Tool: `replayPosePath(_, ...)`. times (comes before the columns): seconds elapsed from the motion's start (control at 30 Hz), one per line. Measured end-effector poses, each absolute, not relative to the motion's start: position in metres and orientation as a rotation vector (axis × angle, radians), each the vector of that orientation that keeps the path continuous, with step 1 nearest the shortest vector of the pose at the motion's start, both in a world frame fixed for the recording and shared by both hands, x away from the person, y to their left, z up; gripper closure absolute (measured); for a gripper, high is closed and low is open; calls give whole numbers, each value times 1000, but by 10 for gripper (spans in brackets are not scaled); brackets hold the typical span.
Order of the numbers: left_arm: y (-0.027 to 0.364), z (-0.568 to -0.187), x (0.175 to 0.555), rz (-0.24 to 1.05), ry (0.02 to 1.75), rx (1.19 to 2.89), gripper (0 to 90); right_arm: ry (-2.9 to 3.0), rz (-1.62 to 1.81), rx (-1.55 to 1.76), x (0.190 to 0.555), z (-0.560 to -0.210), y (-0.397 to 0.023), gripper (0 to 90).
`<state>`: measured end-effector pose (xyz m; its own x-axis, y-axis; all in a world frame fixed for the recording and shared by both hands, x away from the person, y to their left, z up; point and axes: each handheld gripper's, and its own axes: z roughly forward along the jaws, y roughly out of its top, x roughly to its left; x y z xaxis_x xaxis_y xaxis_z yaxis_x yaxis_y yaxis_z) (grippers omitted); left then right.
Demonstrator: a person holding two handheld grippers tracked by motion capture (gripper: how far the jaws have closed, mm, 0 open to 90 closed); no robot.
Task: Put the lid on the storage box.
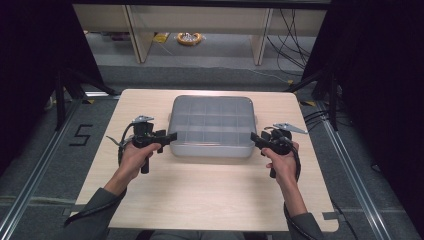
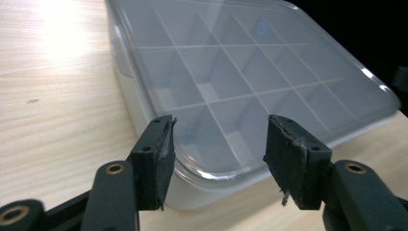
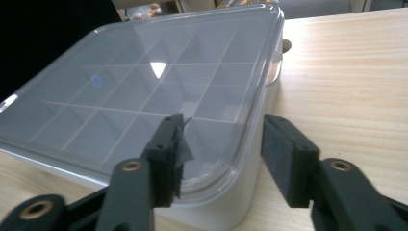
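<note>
The left tongs (image 1: 172,136) stand with jaws apart, nothing between them, aimed at the near left corner of the lidded compartment box (image 1: 211,125) and just short of it. The right tongs (image 1: 254,137) are likewise parted with nothing between them, just beside the box's near right corner. Between the two, the translucent box with its clear lid sits on the pale wooden tabletop (image 1: 210,195), toward its far side

**Box in the middle, a gripper at each near corner**

The lidded box (image 1: 211,126) sits centre frame on the table (image 1: 200,200). The left gripper (image 1: 170,137) lies at its lower left corner, the right gripper (image 1: 256,138) at its lower right, both just beside it.
</note>
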<state>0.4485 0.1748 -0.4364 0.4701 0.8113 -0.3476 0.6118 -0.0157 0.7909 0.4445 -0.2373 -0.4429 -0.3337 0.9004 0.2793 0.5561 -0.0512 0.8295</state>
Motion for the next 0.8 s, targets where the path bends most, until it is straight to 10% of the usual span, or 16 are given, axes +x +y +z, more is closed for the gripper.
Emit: replayPosePath(0.8,171,-438,402,254,1154,1750,307,1839,1371,1645,418,-439,-247,307)
